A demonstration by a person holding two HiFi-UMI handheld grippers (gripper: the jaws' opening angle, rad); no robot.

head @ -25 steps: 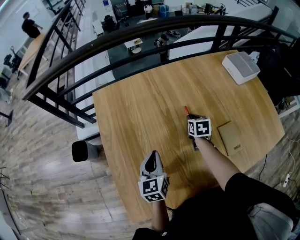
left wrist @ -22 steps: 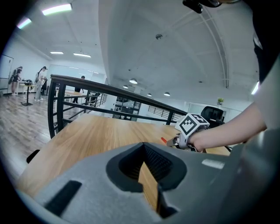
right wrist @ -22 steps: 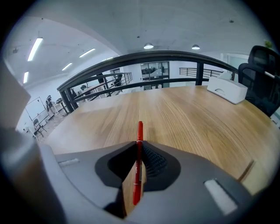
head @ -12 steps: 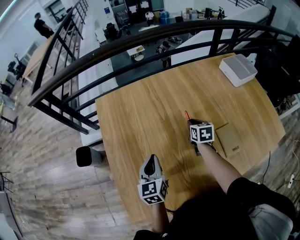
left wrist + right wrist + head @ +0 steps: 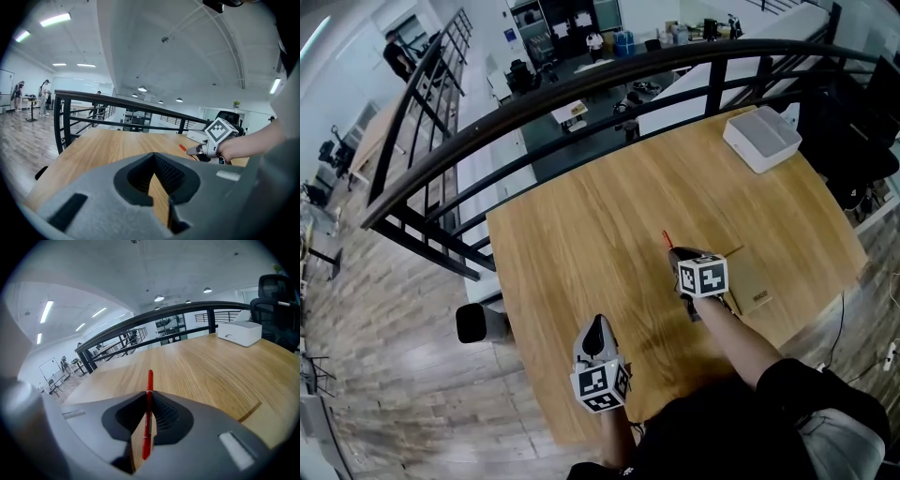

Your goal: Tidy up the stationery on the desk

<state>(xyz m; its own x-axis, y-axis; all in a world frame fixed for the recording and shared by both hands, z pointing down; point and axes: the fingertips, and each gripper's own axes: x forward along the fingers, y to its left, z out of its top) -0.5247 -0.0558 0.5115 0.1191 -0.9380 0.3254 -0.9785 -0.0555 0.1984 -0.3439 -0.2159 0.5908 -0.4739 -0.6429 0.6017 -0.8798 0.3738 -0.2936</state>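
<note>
A red pen (image 5: 149, 406) is clamped between the jaws of my right gripper (image 5: 148, 394), its tip sticking out forward above the wooden desk (image 5: 581, 234). In the head view the right gripper (image 5: 677, 251) hovers over the desk's middle right, the red pen (image 5: 667, 238) poking out ahead of it. My left gripper (image 5: 596, 330) is shut with nothing in it, near the desk's front edge. From the left gripper view the shut left gripper (image 5: 157, 174) looks across the desk at the right gripper (image 5: 193, 151) and its pen (image 5: 183, 148).
A brown notebook (image 5: 754, 277) lies on the desk just right of the right gripper. A white box (image 5: 759, 138) stands at the far right corner. A black railing (image 5: 581, 84) curves along the desk's far side. A black chair (image 5: 276, 289) is beyond the right edge.
Both grippers have risen a little over the desk. The right one, still holding the red pen, has tipped slightly. The head view has shifted slightly.
</note>
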